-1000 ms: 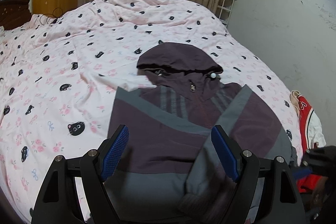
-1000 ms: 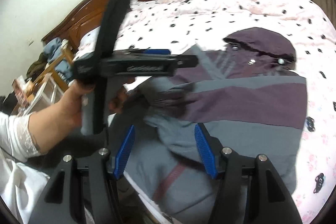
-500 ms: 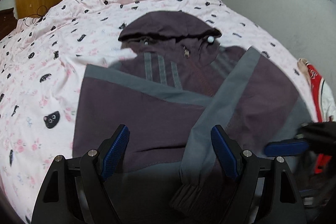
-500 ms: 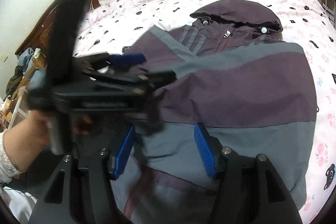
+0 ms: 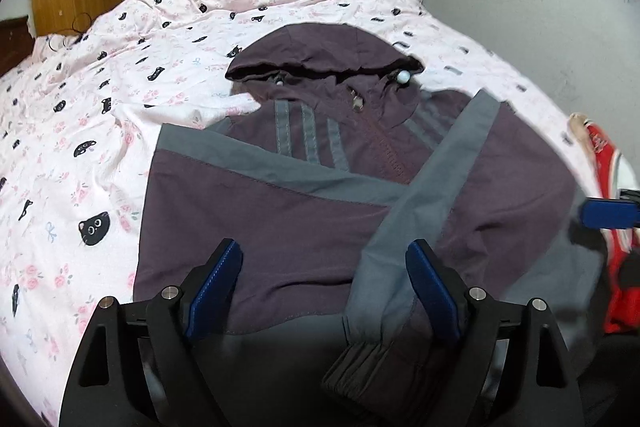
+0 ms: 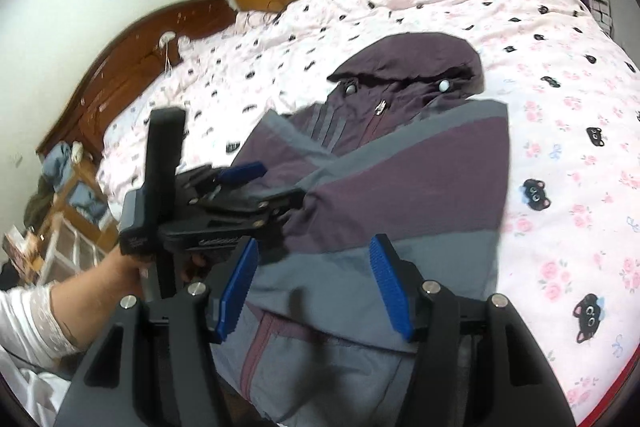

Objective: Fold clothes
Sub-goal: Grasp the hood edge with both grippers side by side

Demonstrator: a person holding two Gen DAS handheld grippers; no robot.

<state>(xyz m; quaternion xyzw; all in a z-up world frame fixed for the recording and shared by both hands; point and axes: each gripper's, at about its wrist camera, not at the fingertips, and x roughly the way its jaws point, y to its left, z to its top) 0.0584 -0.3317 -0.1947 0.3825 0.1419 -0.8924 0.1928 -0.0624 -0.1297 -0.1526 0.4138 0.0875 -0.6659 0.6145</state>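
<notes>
The jacket (image 5: pixel 320 195) lies face up across the near edge of the bed (image 5: pixel 100 107), hood toward the far edge and hem toward the person, so its long axis runs straight away from both tools. Both sleeves are already folded in, crossing over the chest. The left tool (image 5: pixel 324 283) hangs open just above the hem with nothing between its pads; the cuff (image 5: pixel 368 363) of the upper sleeve lies directly under it. The right tool (image 6: pixel 312 287) is open too, empty, over the hem's right part. Both hands sit about equally near the hem, which suggests a lengthwise fold toward the hood comes next.
</notes>
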